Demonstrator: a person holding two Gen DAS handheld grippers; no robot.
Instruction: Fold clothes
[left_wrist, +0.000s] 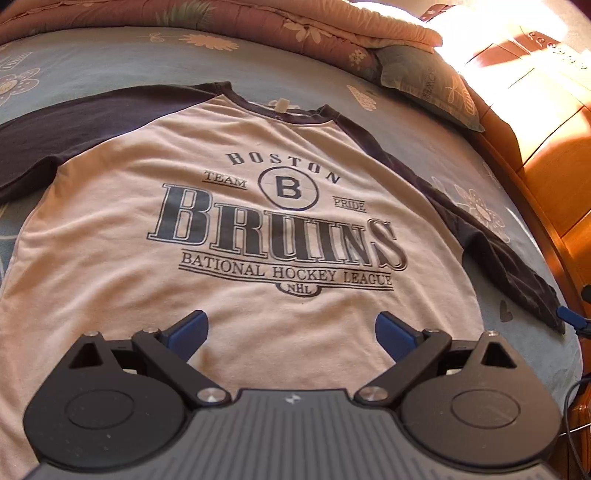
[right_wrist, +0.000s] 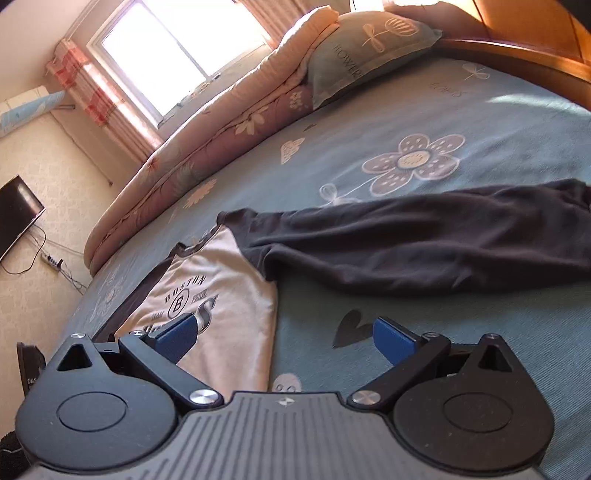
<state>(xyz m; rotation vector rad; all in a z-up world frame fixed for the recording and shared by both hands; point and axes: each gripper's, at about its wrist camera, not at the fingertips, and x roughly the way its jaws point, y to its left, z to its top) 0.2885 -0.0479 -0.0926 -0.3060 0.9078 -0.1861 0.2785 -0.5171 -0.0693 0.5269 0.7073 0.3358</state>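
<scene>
While nothing is gripped yet, the shirt (left_wrist: 229, 236) is seen laid flat, print up, on the bed (left_wrist: 424, 140), both dark sleeves spread outward. Left tongs (left_wrist: 291, 334) are held apart above the lower front panel; right tongs (right_wrist: 282, 338) are also apart, empty, over bare sheet just beside the shirt's side edge, near the right sleeve (right_wrist: 424, 243). Risks, as judged: only the top layer could be pinched, so the fold would drag and bunch the panel; the sleeve end lies close to the bed edge by the wooden frame (left_wrist: 554, 177) and could be pushed off. Room is open on the sheet toward the pillow (right_wrist: 365, 48) and folded quilt (right_wrist: 207, 147); the right side is tight.
</scene>
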